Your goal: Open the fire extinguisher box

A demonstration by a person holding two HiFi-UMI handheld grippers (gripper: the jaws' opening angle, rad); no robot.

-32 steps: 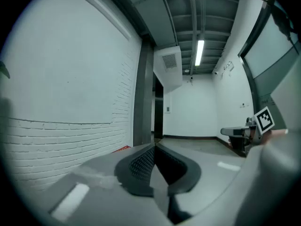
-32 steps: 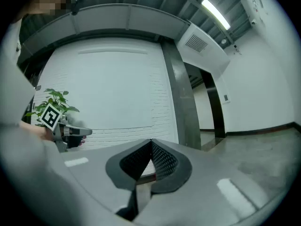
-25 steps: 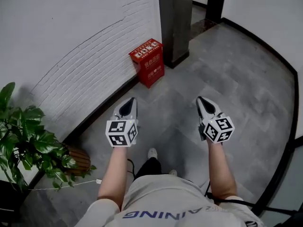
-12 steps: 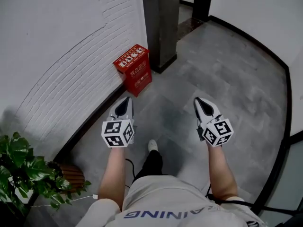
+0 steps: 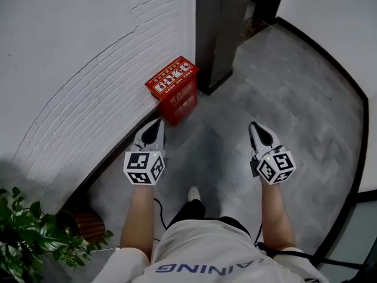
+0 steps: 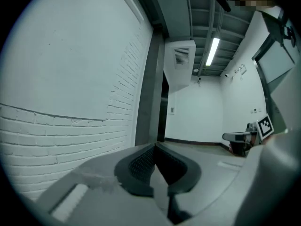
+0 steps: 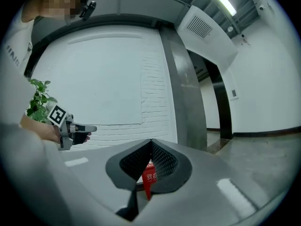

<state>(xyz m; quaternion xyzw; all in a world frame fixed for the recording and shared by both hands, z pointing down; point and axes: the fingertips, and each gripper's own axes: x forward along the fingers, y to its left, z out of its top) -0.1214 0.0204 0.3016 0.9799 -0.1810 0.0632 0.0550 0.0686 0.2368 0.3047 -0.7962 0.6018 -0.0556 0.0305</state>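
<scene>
Red against white brick: the fire extinguisher box (image 5: 179, 102) stands on the grey tiled floor (image 5: 294, 99), its back to the painted brick wall (image 5: 88, 99). Its lid (image 5: 172, 75), printed with white pictures and lettering, lies closed on top. A dark square pillar (image 5: 218, 22) rises just beside the box, on the side farther from the person (image 5: 218, 252), who faces the box with both arms stretched towards it.

The left gripper (image 5: 156, 125) points at the box and hangs near its lower front corner, apart from it. Its jaws are pressed together at the tips with nothing between them; its own view shows only wall and pillar ahead. The right gripper (image 5: 255, 127) is held well apart from the box, out to the box's right in the head view, over bare floor. Its jaws too are clenched tip to tip and empty. In the right gripper view a sliver of the red box with white characters shows through the gap below the meeting tips, well beyond them.

A white shoe (image 5: 192, 193) shows on the floor, nearer the person than the box. A leafy green plant (image 5: 29, 240) in a woven brown pot (image 5: 88, 226) stands along the same wall, well away from the box.
</scene>
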